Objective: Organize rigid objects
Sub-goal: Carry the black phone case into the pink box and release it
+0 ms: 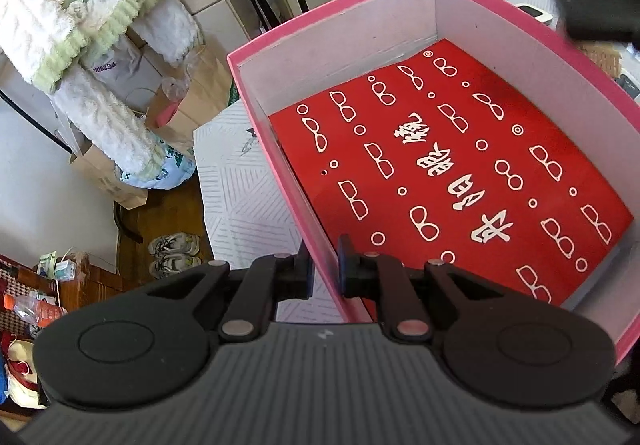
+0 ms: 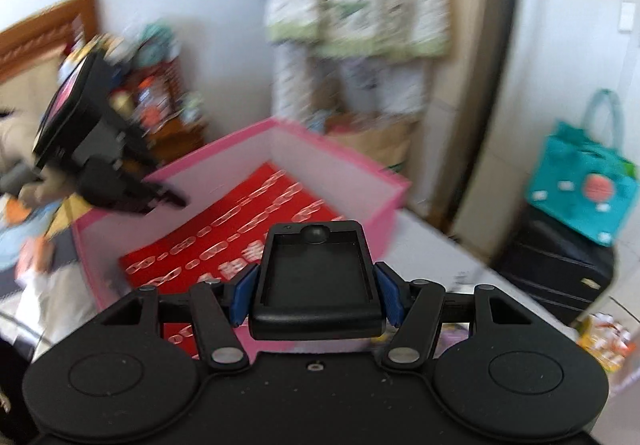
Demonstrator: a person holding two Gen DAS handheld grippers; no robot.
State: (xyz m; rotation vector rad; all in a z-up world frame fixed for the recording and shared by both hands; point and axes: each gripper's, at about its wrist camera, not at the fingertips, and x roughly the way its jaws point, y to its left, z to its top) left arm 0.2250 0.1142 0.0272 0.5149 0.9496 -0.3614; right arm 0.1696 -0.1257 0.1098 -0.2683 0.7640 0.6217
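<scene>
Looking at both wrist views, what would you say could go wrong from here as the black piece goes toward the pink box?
1. The right gripper clamps the black tray-like piece only at its near end; most of it sticks out forward, so it might pivot or slip.
2. The left gripper pinches just one wall of the pink box; the cardboard could bend or the box tilt.
3. The right wrist view is motion-blurred, suggesting fast movement; the piece might clip the box rim instead of landing on the red sheet.

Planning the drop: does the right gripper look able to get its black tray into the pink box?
Probably yes: the pink box is open-topped, only a red sheet inside, the left gripper at one wall.
</scene>
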